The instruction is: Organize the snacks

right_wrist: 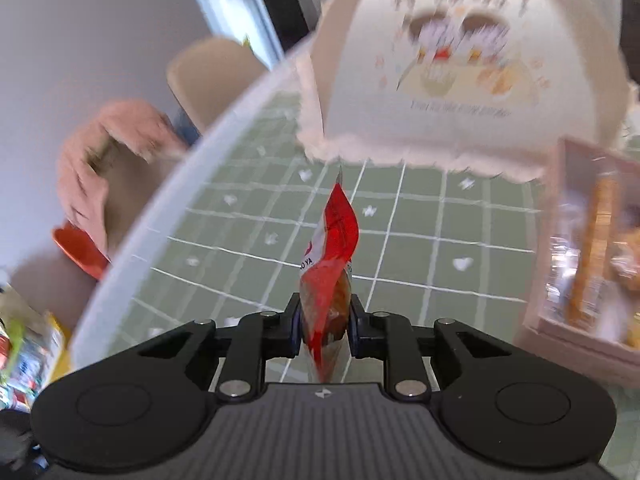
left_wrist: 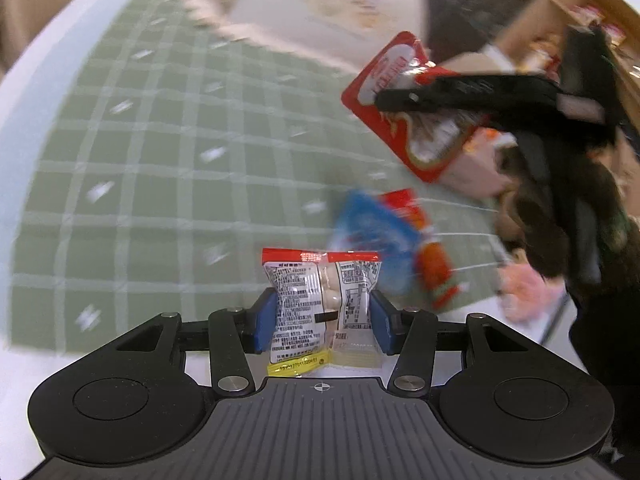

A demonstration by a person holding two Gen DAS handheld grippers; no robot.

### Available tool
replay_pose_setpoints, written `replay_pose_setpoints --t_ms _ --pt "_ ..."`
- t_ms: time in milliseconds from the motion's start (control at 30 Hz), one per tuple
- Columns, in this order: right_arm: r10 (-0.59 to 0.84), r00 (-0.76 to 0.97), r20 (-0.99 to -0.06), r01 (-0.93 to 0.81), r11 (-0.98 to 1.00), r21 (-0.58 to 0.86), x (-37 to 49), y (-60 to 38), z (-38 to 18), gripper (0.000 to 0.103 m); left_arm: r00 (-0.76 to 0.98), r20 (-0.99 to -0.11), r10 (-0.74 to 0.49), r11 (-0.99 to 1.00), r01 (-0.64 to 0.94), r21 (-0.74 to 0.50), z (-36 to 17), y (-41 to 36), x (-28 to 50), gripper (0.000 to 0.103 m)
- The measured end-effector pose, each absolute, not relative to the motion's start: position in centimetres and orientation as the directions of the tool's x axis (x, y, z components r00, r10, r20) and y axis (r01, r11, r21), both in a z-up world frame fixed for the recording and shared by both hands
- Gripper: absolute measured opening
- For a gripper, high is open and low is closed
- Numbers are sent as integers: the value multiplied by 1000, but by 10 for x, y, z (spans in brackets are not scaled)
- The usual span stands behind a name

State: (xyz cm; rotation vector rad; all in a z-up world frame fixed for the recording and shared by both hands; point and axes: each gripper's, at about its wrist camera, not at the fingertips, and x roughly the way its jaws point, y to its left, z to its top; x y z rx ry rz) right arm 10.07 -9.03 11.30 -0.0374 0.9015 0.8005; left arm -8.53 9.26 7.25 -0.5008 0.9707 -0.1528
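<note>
Bright, even, soft light with hardly any shadows fills both views, fisheye bending curves the counter (left_wrist: 24, 128) edge, and motion blur smears the checked cloth (right_wrist: 404, 248), the white dome (right_wrist: 460, 60) and loose packets (left_wrist: 384, 248), while each claw body stays sharp.

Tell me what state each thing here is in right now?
Left tool: shut on the clear snack packet, held off the table.
Right tool: shut on the red pouch, lifted.
Blue packet: lying on the green checked cloth.
White cloth bag: standing upright.
</note>
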Motion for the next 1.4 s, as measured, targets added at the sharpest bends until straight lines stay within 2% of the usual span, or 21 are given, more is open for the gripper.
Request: replay_pose_setpoints --t_ms 133,300,367,433,500,567,700,767,867,967,1000,1033,1067,1133,1233,1333,1400 --pt "555 454 -698 -562 785 259 66 -153 140 21 623 -637 -453 848 81 -524 118 76 -46 54" --pt "403 591 -699 -422 893 158 33 -218 145 21 689 -498 -526 823 266 -502 189 38 36 55" --pt "353 616 -704 -356 922 151 27 -244 142 21 702 -435 -564 790 306 -531 200 17 78 55" --pt "326 621 -713 -293 940 175 24 -265 136 21 673 -399 -623 735 328 -594 187 -7 124 59" --pt "310 624 -718 -250 949 192 20 -286 130 21 663 -466 -586 773 284 -568 155 -31 167 54" --pt "301 629 -717 -221 953 206 20 -302 126 21 661 -518 -543 810 250 -530 125 -46 188 54" --pt "321 638 -700 -180 946 270 24 -333 128 21 678 -487 -551 777 203 -596 101 -21 172 54" --pt "339 651 -679 -172 937 304 37 -337 133 21 691 -499 -523 795 184 -579 98 -4 153 54" --pt "413 692 -592 -198 897 395 69 -335 152 21 688 -548 -476 816 115 -566 92 23 126 54" --pt "523 735 -431 -249 800 546 119 -322 171 23 665 -578 -472 816 81 -573 82 38 104 54" --pt "553 741 -380 -241 748 618 140 -320 170 28 664 -590 -460 822 67 -566 80 40 98 54" --pt "557 738 -381 -202 721 663 161 -316 166 48 663 -601 -446 828 51 -558 78 44 90 54" --pt "525 744 -412 -144 729 669 174 -311 160 57 663 -611 -434 834 40 -550 77 48 81 54" --pt "453 749 -483 -93 794 601 179 -298 150 57 662 -633 -401 858 30 -512 76 56 63 54" --pt "368 748 -552 -115 891 439 154 -278 135 57 647 -679 -346 901 27 -434 68 68 40 54" --pt "278 738 -615 -177 959 221 118 -255 116 58 593 -728 -345 910 21 -414 50 80 20 54" --pt "228 726 -649 -237 969 74 91 -239 101 64 565 -742 -362 907 29 -420 41 85 9 54"
